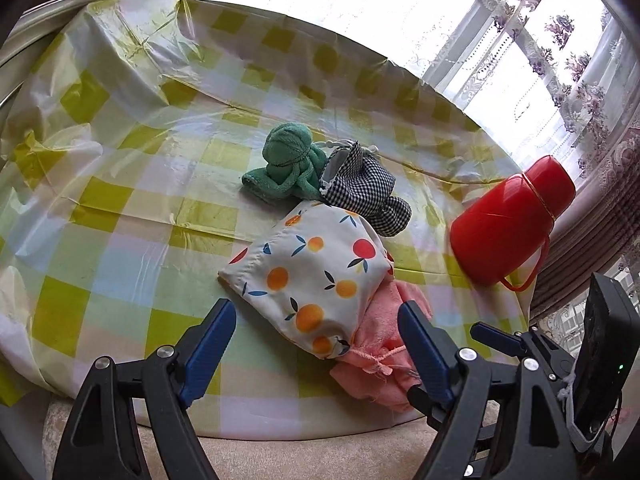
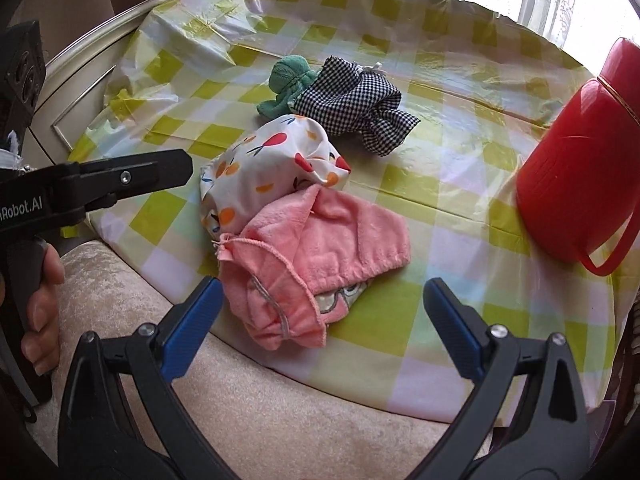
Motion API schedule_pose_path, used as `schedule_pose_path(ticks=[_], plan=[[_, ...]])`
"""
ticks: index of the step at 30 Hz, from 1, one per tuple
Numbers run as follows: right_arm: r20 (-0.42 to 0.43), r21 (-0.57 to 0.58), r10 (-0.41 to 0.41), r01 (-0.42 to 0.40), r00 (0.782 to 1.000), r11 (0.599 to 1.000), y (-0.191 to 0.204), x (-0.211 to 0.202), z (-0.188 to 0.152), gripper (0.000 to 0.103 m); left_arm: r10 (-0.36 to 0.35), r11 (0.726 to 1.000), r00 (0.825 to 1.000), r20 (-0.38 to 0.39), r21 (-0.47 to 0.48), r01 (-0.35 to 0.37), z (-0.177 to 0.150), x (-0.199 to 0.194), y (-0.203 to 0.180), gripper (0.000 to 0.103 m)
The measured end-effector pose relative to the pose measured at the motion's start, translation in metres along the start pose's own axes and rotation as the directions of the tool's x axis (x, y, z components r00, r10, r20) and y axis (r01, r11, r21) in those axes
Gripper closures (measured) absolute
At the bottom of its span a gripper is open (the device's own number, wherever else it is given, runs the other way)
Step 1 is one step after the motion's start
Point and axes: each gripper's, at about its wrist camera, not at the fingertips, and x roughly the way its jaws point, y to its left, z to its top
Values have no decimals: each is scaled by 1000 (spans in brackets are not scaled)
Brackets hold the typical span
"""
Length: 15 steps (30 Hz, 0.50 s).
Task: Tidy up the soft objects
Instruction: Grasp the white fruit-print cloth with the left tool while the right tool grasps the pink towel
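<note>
Several soft things lie in a row on the checked tablecloth (image 1: 120,200). A green towel bundle (image 1: 286,160) is farthest, then a black-and-white gingham pouch (image 1: 360,184), a white fruit-print bag (image 1: 316,276) and a pink towel (image 1: 384,364) nearest. In the right wrist view they are the green bundle (image 2: 288,80), the gingham pouch (image 2: 352,104), the fruit-print bag (image 2: 264,172) and the pink towel (image 2: 320,248). My left gripper (image 1: 320,324) is open just short of the fruit-print bag. My right gripper (image 2: 324,300) is open over the pink towel's near edge.
A red plastic jug (image 1: 508,216) with a handle stands at the table's right side; it also shows in the right wrist view (image 2: 580,168). A beige cushion (image 2: 240,400) borders the near table edge. A window with lace curtains (image 1: 540,40) is behind the table.
</note>
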Motion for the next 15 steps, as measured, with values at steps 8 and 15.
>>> schedule_pose_path(ticks=[8,15], plan=[[-26,-21,10,-11,1000,1000,8,23,11,2,-77,996,993,-87,43,81,17,34,-1,17],[-49,14,16,-16,999,1000,6,42,20,2,-69,997,984,-163,31,75,32,70,5,12]])
